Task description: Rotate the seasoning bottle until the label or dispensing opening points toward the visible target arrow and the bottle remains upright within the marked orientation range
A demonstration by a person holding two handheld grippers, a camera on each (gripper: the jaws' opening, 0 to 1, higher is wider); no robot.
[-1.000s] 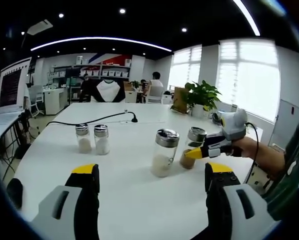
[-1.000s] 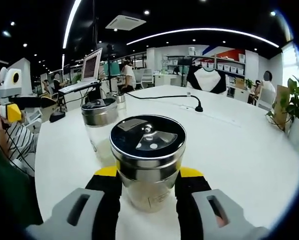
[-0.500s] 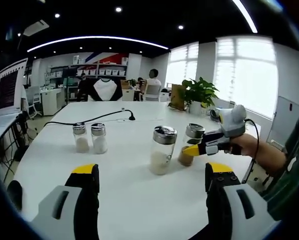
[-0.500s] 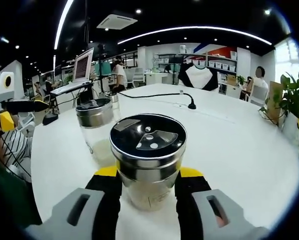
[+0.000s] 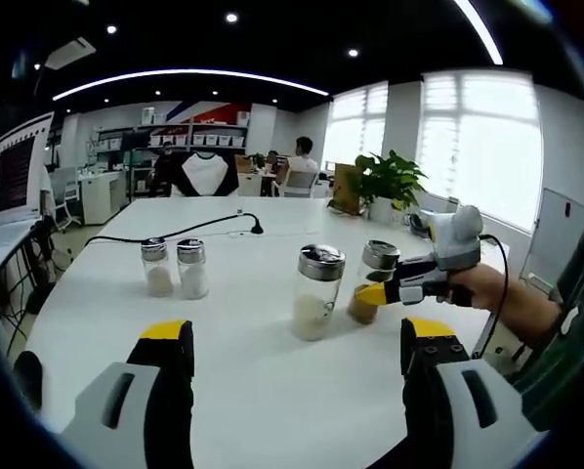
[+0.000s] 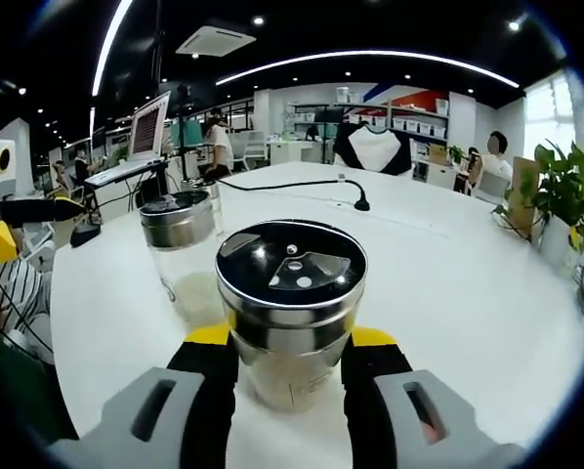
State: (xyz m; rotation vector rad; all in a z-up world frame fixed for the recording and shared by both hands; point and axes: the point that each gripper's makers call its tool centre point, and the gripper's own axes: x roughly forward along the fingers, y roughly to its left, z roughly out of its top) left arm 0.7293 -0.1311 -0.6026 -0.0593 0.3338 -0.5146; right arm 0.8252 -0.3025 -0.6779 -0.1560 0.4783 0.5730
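The seasoning bottle (image 6: 290, 293) is clear glass with a shiny steel shaker lid, and it stands upright on the white table (image 6: 468, 283). My right gripper (image 6: 290, 344) is shut on its body, a yellow-tipped jaw on each side. The left gripper view shows the same bottle (image 5: 380, 259) with brownish contents, held by the right gripper (image 5: 375, 293) that comes in from the right. My left gripper (image 5: 292, 342) hangs open over the near table with nothing between its jaws. It also shows at the left edge of the right gripper view, as the left gripper (image 6: 4, 210).
A taller bottle (image 5: 316, 291) with white contents stands just left of the held one. Two small shakers (image 5: 173, 268) stand together farther left. A black cable (image 5: 189, 234) lies across the far table. A potted plant (image 5: 390, 186) stands at the far right edge.
The right gripper has turned a little with the bottle in it, so the room has slid left in its view. The left gripper has barely moved.
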